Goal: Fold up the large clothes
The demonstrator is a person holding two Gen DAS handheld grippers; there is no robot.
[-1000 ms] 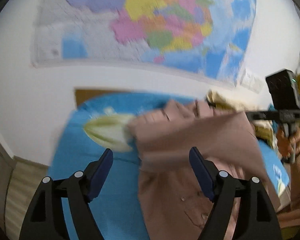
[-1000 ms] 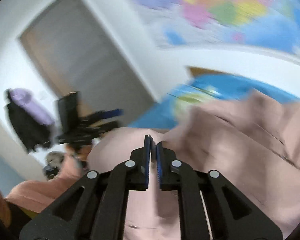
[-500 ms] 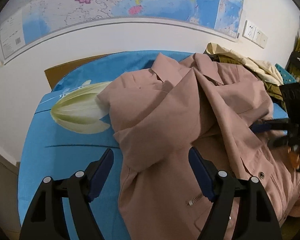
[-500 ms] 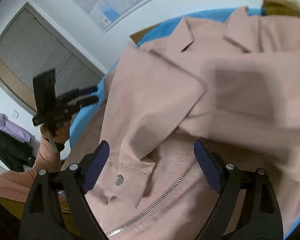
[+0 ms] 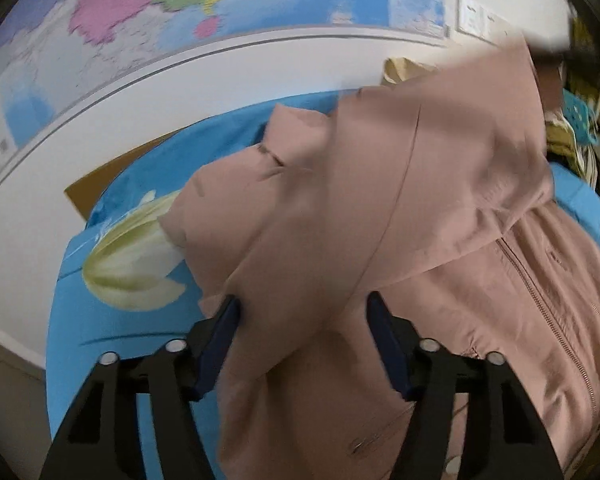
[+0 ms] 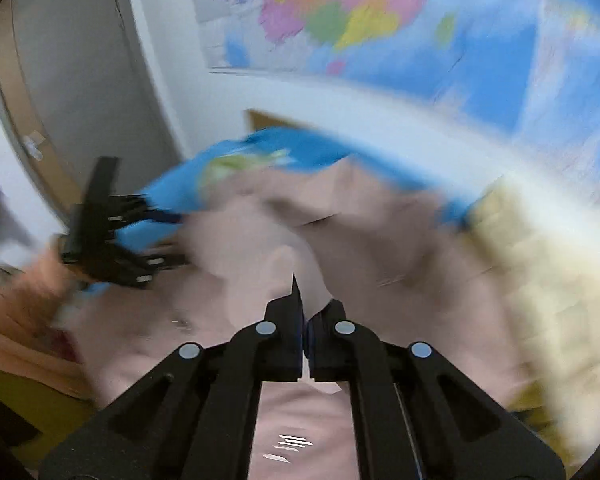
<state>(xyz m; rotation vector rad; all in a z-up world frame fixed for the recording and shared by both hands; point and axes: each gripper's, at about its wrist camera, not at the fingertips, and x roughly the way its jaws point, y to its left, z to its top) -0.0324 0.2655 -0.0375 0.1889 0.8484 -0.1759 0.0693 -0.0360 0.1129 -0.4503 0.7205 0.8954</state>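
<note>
The pink jacket [image 5: 400, 240] lies heaped on a blue bedsheet [image 5: 120, 344] printed with a white tulip [image 5: 132, 260]; bare sheet stays open on the jacket's left, up to the white wall under the map [image 5: 220, 4]. The left wrist view alone shows the jacket's zipper [image 5: 540, 304] sharply. The blurred right view adds a grey door [image 6: 72, 92]. The left gripper [image 5: 304, 332] is closing, a jacket fold between its fingers. The right gripper [image 6: 305, 320] is clamped tight, pinching pink jacket cloth.
</note>
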